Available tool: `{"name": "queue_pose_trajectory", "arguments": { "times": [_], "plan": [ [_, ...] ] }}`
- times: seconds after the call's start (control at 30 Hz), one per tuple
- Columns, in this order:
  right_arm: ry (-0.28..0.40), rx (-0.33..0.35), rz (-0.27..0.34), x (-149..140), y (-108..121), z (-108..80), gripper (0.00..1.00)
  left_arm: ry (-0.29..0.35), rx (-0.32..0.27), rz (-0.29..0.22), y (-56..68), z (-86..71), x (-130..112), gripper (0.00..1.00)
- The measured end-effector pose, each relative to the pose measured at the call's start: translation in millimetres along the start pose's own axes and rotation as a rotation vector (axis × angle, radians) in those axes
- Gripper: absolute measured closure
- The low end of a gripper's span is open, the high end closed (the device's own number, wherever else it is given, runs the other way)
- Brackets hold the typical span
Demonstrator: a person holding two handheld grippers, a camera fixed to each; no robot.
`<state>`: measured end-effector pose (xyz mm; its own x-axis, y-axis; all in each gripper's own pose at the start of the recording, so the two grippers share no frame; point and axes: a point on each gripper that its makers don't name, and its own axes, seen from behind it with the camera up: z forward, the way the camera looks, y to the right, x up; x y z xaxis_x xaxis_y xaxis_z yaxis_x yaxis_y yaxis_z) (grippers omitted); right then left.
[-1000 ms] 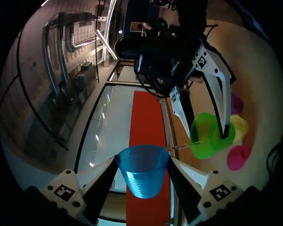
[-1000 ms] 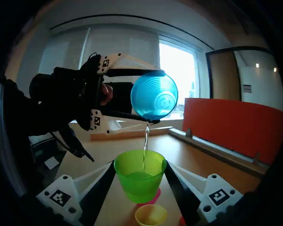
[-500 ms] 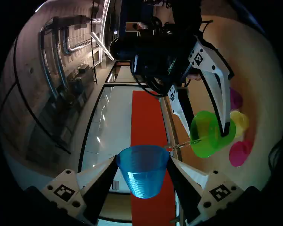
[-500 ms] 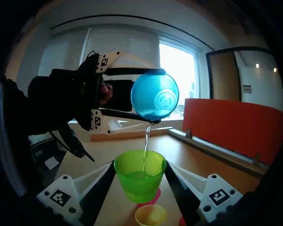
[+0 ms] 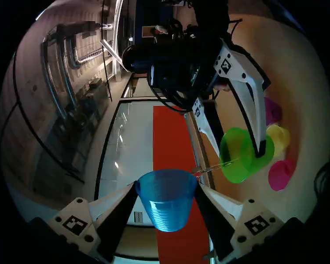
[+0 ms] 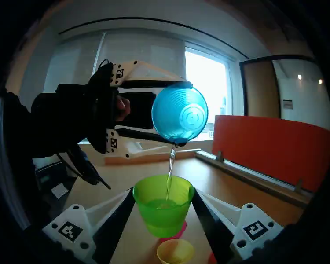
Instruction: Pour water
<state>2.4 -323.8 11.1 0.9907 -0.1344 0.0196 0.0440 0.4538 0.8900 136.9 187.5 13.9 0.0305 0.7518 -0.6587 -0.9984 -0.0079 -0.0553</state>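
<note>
Clear above green cup (image 6: 163, 204), blue cup (image 6: 179, 114)

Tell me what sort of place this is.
Probably an office or meeting room. A long wooden desk has an orange divider panel running along its far edge, and a large bright window fills the wall behind it.
</note>
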Motion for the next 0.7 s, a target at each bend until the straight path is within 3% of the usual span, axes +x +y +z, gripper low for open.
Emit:
{"name": "queue_pose_trajectory", "arguments": {
  "times": [0.4, 0.7],
  "plan": [
    [0.002, -0.002, -0.001, 0.0, 0.0, 0.4, 0.09, -0.002, 0.000, 0.060, 0.7, 2.4, 2.6, 0.12],
    [0.003, -0.005, -0.002, 0.2, 0.4, 0.5, 0.09, -0.004, -0.004, 0.064, 2.8, 2.1, 1.8, 0.12]
  ]
}}
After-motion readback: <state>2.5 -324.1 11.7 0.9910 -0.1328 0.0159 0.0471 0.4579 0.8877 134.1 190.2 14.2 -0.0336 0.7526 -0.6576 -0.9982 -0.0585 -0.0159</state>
